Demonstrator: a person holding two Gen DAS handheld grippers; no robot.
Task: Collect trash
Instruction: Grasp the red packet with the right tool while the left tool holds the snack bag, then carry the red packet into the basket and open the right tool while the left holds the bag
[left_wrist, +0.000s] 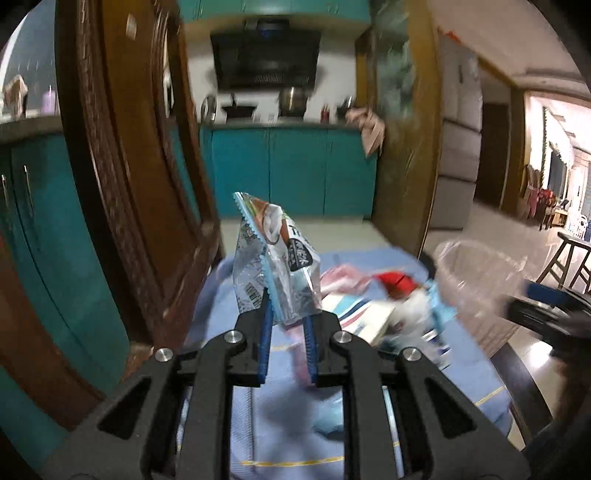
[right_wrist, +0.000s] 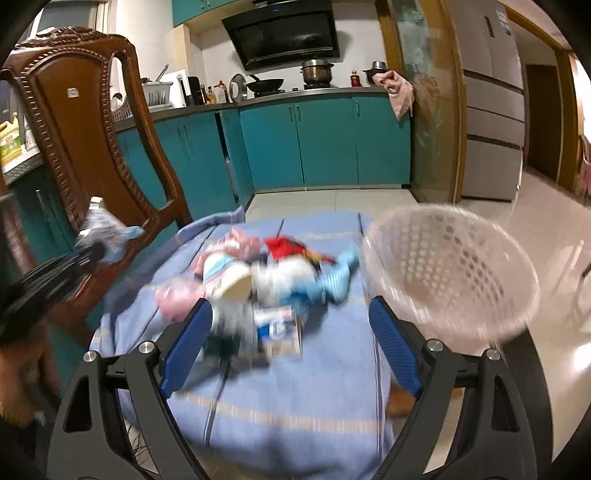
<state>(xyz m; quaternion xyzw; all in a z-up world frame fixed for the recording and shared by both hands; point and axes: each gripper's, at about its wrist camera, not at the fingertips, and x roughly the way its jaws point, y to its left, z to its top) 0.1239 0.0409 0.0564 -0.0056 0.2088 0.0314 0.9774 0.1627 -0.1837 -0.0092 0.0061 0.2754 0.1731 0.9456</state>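
My left gripper is shut on a silvery snack wrapper and holds it upright above the blue striped cloth. The same wrapper shows at the left of the right wrist view, blurred, in the left gripper. My right gripper is open and empty, above a pile of wrappers and packets on the cloth. A pale pink perforated basket stands at the cloth's right edge; it also shows in the left wrist view.
A carved wooden chair back rises at the left of the cloth and fills the left of the left wrist view. Teal kitchen cabinets and a stove counter lie beyond. Tiled floor opens to the right.
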